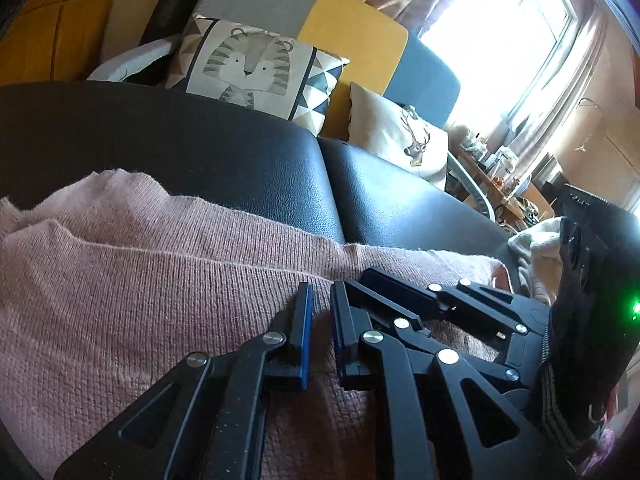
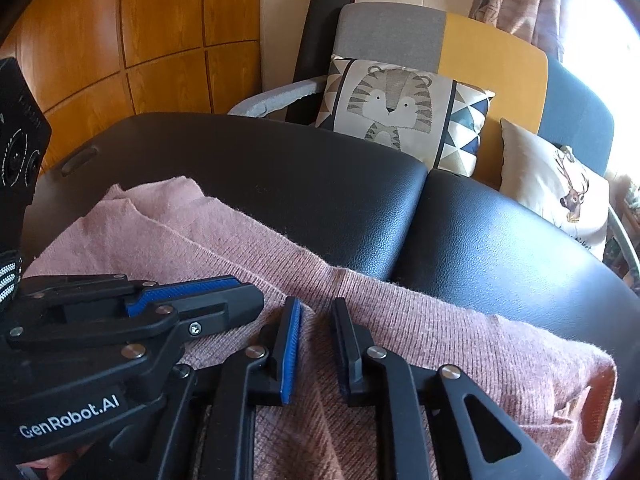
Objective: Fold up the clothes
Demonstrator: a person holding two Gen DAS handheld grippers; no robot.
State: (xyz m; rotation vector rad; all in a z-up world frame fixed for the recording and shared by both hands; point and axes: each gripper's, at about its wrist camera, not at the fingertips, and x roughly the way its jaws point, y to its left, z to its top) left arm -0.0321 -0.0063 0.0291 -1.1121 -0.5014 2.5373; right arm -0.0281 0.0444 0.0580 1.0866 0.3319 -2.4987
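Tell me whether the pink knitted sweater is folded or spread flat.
Partly folded: the pink knitted sweater shows one layer doubled over another near its far corner.

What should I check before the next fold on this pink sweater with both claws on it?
1. Left claw shut on pink sweater: ok.
2. Right claw gripping: cannot tell; fabric sits in its gap.
3. Sweater lying flat: not ok, ridged near the claws.
4. Black padded table bare beyond the sweater: ok.
5. Clearance between claws: not ok, side by side, very close.
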